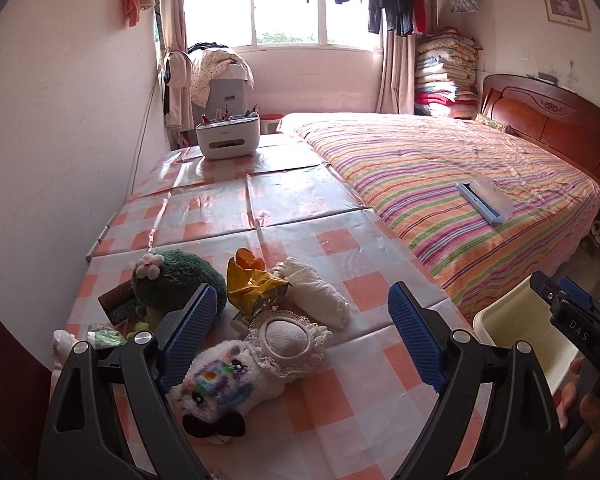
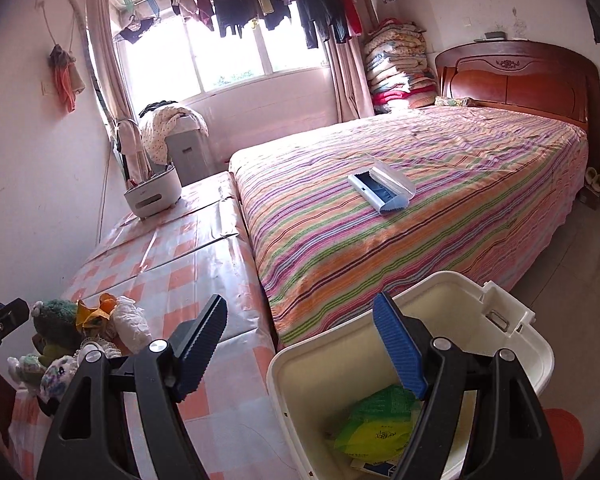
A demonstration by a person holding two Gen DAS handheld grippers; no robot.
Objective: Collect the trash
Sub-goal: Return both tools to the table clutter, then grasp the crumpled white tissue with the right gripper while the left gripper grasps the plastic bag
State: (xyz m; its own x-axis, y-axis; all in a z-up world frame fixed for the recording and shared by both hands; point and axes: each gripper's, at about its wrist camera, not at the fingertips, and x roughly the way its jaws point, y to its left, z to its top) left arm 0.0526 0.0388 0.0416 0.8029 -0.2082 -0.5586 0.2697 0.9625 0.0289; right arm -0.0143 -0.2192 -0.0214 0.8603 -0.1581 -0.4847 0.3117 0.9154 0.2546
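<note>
Seen first from the left wrist camera, the left gripper point(image 1: 302, 330) hangs over a table covered in a pink-and-white checked cloth point(image 1: 328, 248), its blue ribbed pads spread wide with nothing pinched between them. Between and just beyond the pads lies a cluster of objects: a crumpled yellow wrapper point(image 1: 252, 284), a crumpled white bag point(image 1: 316, 288) touching the wrapper's right side, a round lace-edged pad point(image 1: 286, 338), and a white plush toy point(image 1: 224, 388) with coloured markings nearest the camera. A green plush toy point(image 1: 176, 276) bearing a small flower sits to the left, partly behind the left pad. A white organiser box point(image 1: 226, 136) stands at the table's far end. A bed with a striped cover point(image 1: 440, 184) adjoins the table on the right, and a blue-and-white case point(image 1: 484, 198) lies on it. At the right edge the right gripper point(image 1: 560, 300) appears above a cream bin point(image 1: 512, 328).

Next, from the right wrist camera, the right gripper point(image 2: 298, 344) also has its pads spread apart and empty. Its right pad overhangs the cream bin point(image 2: 460, 292), which stands on the floor beside the table's corner, close to the foot of the bed, and contains a green-and-yellow wrapper point(image 2: 376, 420). The yellow wrapper point(image 2: 94, 312) and white bag point(image 2: 130, 322) remain on the table point(image 2: 220, 360) at far left, well apart from the bin. The tip of the left gripper point(image 2: 4, 316) enters at the left edge.
</note>
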